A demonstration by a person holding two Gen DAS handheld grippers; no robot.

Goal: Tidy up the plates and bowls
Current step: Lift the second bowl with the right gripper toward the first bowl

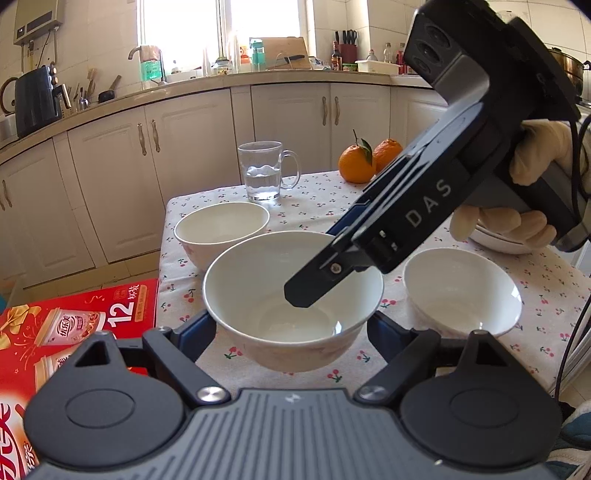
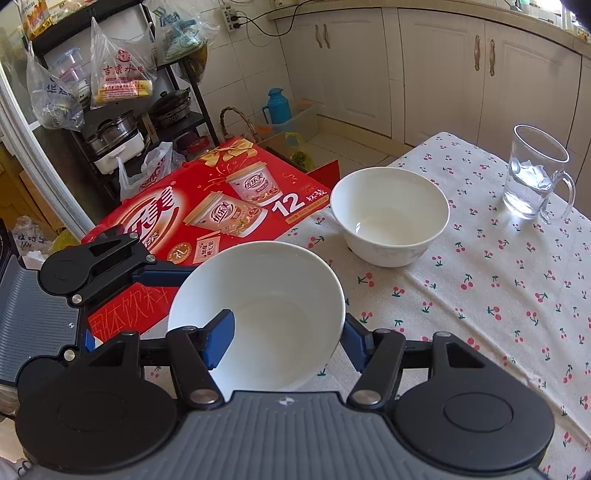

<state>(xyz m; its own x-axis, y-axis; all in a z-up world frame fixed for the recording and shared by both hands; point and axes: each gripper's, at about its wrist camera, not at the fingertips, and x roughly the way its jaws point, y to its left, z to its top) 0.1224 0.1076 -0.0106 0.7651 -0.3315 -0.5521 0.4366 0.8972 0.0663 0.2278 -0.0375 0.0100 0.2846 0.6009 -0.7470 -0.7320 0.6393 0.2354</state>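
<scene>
The near bowl [image 1: 293, 301] sits at the desk's [image 2: 498, 280] corner, the right gripper [image 2: 288, 338] pinching its rim, one finger inside. The left gripper [image 1: 291, 334] brackets it, spread wide, not squeezing. The second bowl [image 2: 389, 216] waits just behind.

Bright window [image 1: 221, 29] over counter [image 1: 258, 75], cream cabinets [image 1: 288, 125] below, tiled walls, black shelf rack [image 2: 122, 96] w/ bags & pots.

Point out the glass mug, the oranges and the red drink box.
glass mug [image 1: 263, 171]: left wrist view, on its clear side wall.
oranges [image 1: 356, 164]: left wrist view, on the nearer orange's skin.
red drink box [image 2: 173, 206]: right wrist view, on its printed top.
</scene>
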